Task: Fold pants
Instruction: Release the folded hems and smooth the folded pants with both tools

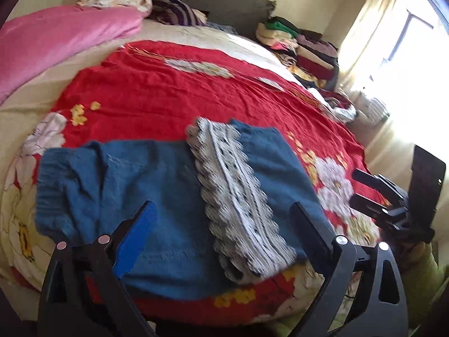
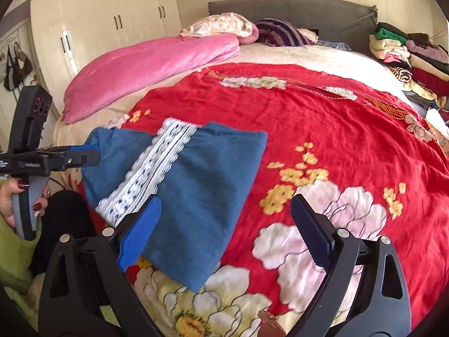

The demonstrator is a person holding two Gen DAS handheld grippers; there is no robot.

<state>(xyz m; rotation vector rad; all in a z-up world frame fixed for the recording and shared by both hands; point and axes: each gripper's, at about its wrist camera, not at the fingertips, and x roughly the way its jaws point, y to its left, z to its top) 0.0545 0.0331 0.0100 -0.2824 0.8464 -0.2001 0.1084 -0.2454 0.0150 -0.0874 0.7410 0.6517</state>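
Blue pants (image 1: 157, 196) with a white lace hem band (image 1: 235, 193) lie folded over on the red flowered bedspread (image 1: 168, 90), near its front edge. My left gripper (image 1: 224, 233) is open and empty, just above the pants' near edge. In the right wrist view the pants (image 2: 196, 185) and lace band (image 2: 157, 165) lie left of centre. My right gripper (image 2: 224, 233) is open and empty, over the pants' right corner and the bedspread (image 2: 336, 129). The right gripper also shows in the left wrist view (image 1: 364, 191), and the left gripper in the right wrist view (image 2: 92, 154).
A pink quilt (image 2: 146, 70) lies along the bed's left side, with pillows (image 2: 224, 25) at the grey headboard (image 2: 294, 8). A pile of folded clothes (image 2: 412, 56) sits at the far right corner. A bright window (image 1: 407, 42) is to the right, wardrobes (image 2: 112, 22) to the left.
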